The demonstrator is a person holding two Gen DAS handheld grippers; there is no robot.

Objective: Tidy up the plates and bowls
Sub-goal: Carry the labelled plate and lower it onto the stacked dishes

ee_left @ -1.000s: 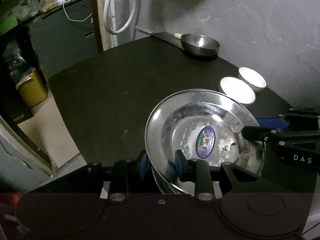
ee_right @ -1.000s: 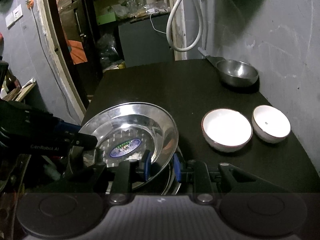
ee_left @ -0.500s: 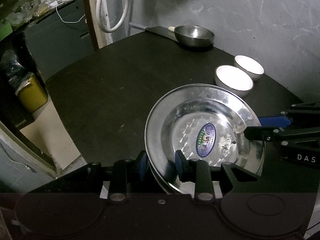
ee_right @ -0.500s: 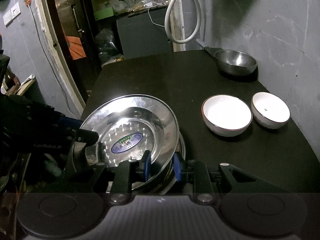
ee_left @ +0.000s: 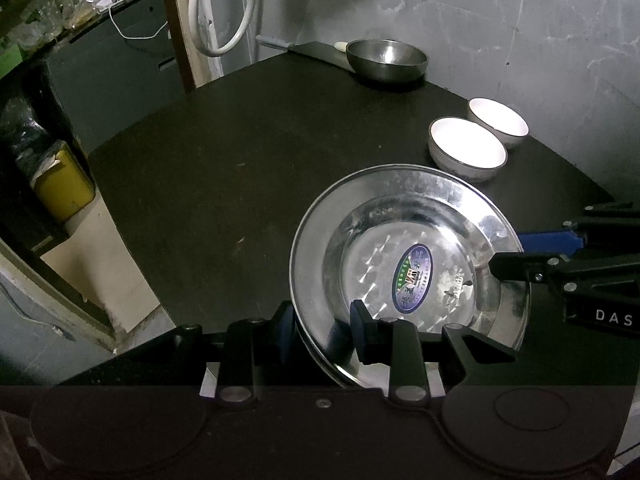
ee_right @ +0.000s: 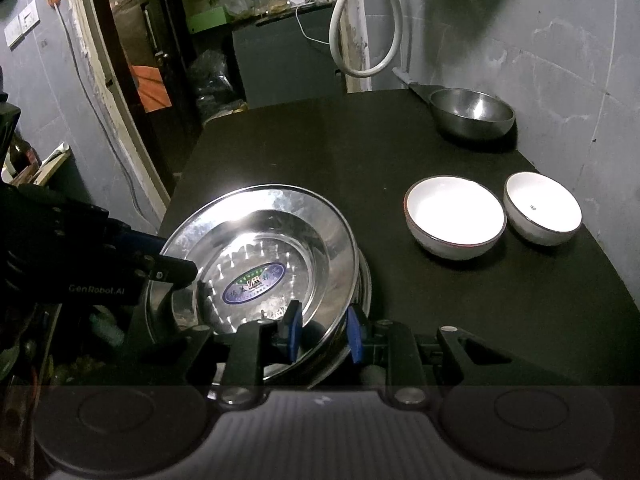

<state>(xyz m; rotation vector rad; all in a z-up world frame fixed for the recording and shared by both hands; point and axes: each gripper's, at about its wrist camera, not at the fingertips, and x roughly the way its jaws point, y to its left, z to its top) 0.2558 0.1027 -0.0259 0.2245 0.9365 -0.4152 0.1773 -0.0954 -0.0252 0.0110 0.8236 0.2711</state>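
Note:
A stack of shiny steel plates (ee_left: 380, 220) with an oval sticker sits at the near left of the black table (ee_left: 240, 160). My left gripper (ee_left: 322, 332) is shut on the stack's near rim. My right gripper (ee_right: 324, 334) is shut on the rim of the same steel plates (ee_right: 260, 240) from the other side. In each wrist view the opposite gripper shows at the plate's far edge. Two white bowls (ee_right: 454, 210) (ee_right: 542, 206) stand side by side to the right. A steel bowl (ee_right: 472, 112) rests at the back by the wall.
The grey wall runs along the table's right and back. A white hose (ee_left: 224, 8) hangs at the back corner beside a dark cabinet (ee_right: 280, 60). A yellow container (ee_left: 62, 186) is on the floor left of the table edge. A doorway (ee_right: 132, 60) opens at left.
Both grippers keep their hold on the plates. The table and bowls have drifted slightly up in both views; nothing was let go or taken.

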